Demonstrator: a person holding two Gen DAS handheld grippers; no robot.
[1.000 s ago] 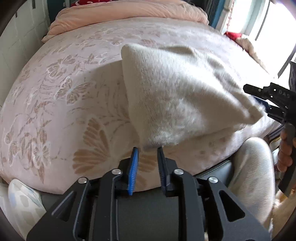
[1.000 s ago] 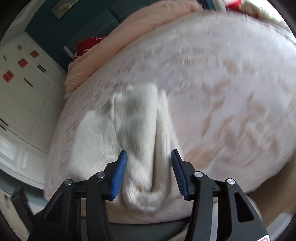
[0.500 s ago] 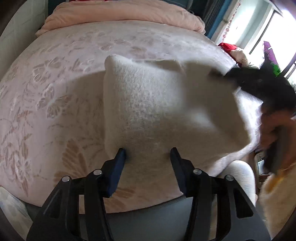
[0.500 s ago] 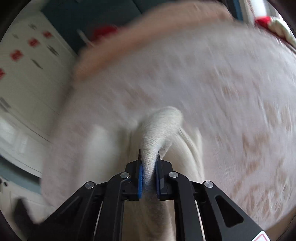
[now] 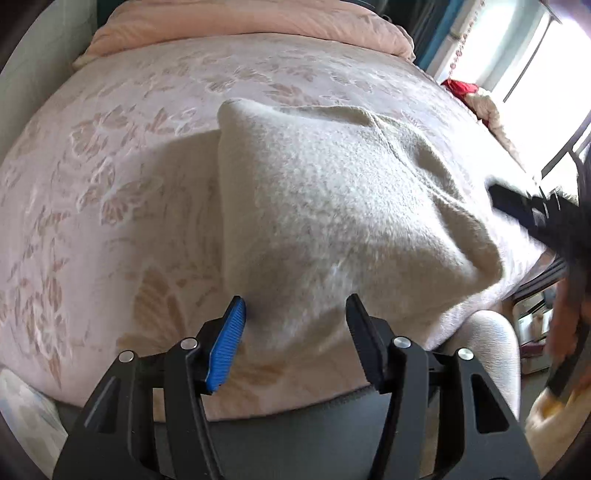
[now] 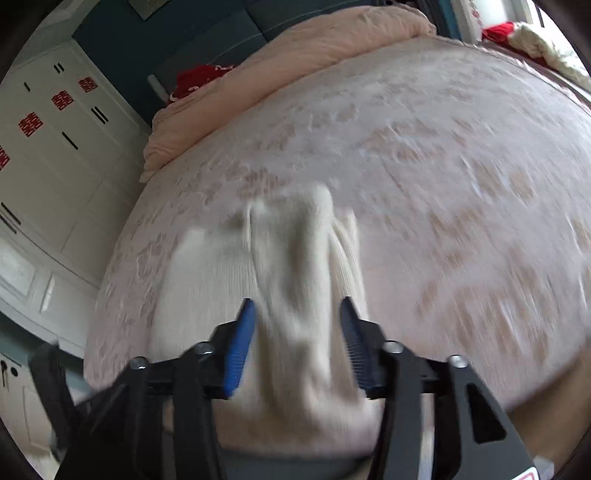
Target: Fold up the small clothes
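A cream knitted garment [image 5: 332, 206] lies folded on the pink flowered bed cover [image 5: 110, 166], near its front edge. My left gripper [image 5: 295, 314] is open, its jaws standing either side of the garment's near edge. In the right wrist view the garment [image 6: 273, 266] lies bunched in ridges, blurred by motion. My right gripper [image 6: 297, 317] is open over its near end and holds nothing. The right gripper also shows in the left wrist view [image 5: 528, 210], at the garment's right side.
A peach duvet [image 5: 240, 18] is rolled along the head of the bed. White cupboards [image 6: 48, 147] with red stickers stand to the left. A bright window [image 5: 535, 55] and a red cloth [image 5: 461, 86] are at the right. The person's knee [image 5: 487, 343] is by the bed's front edge.
My right gripper was shut on a fold of the garment half a second ago and has let it go. My left gripper opened from nearly shut and stays open.
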